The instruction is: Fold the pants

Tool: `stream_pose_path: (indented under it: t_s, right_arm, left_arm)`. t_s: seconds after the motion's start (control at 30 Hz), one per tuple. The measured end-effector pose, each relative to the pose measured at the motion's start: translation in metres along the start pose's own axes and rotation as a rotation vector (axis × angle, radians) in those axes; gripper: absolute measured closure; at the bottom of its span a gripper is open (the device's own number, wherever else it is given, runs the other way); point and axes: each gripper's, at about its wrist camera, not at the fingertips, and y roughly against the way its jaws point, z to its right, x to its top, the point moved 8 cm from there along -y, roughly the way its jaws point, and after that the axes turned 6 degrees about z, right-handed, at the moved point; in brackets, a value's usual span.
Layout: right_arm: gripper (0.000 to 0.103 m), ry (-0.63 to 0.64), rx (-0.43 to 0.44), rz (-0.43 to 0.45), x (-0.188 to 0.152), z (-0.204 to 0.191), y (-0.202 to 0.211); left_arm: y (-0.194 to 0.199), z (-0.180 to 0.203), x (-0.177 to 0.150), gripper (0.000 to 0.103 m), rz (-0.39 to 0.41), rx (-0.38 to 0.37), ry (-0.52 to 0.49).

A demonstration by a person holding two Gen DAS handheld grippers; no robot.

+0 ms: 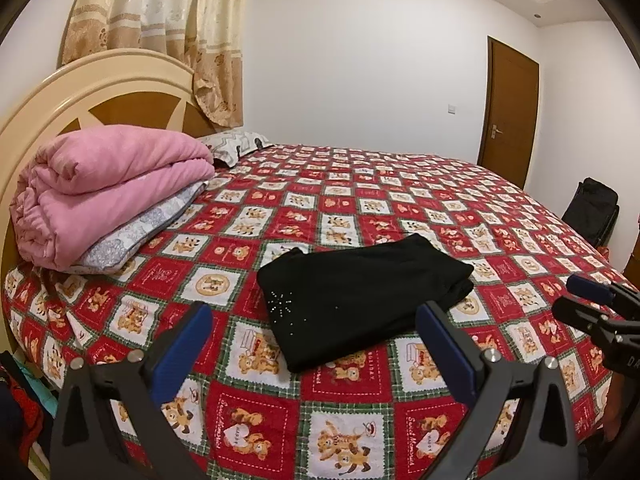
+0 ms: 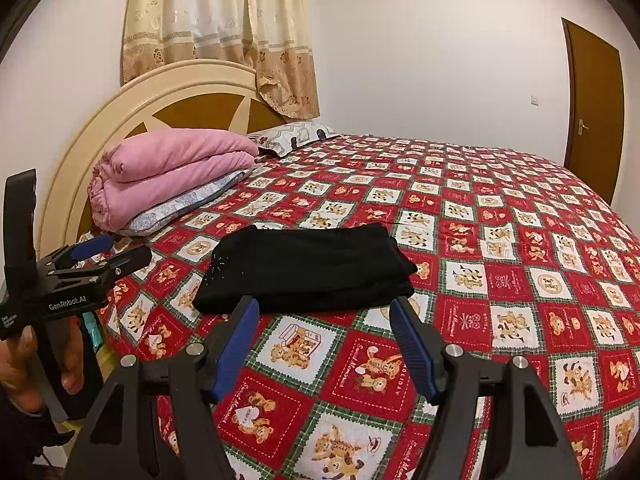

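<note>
Now, bedroom: I hold a gripper in each hand above the near edge of the bed; neither touches anything.
Pants: the black pants (image 1: 362, 298) lie folded into a compact stack on the bedspread, near the front edge of the bed; a small spray of sparkly studs shows at their left end.
Left gripper: my left gripper (image 1: 314, 322) hangs over the bedspread just short of the pants, its blue-padded fingers (image 1: 182, 350) spread wide and holding nothing; the right wrist view shows it from the side at far left, jaws likewise apart, my hand around its handle.
Right gripper: my right gripper (image 2: 324, 318) hovers in front of the pants with its fingers wide apart, empty; the left wrist view catches its tips at the right edge, separated.
Bedspread: a red, white and green teddy-bear quilt (image 1: 352, 396) covers the whole bed.
Bedding: a folded pink blanket (image 1: 104, 184) sits on a patterned pillow (image 1: 132, 236) at the head of the bed, well apart from the pants; a second pillow (image 1: 234, 146) lies behind it.
Backdrop: cream and brown headboard (image 1: 100, 96); beige curtain (image 1: 168, 28); brown door (image 1: 510, 110) in the far wall.
</note>
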Motion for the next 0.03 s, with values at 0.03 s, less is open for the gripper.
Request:
stream_pose_path:
  t_s: [0.03]
  right_arm:
    - [0.034, -0.001, 0.000, -0.001, -0.0003, 0.0002, 0.0000]
  left_arm:
    - [-0.0002, 0.0009, 0.0002, 0.000, 0.001, -0.002, -0.001]
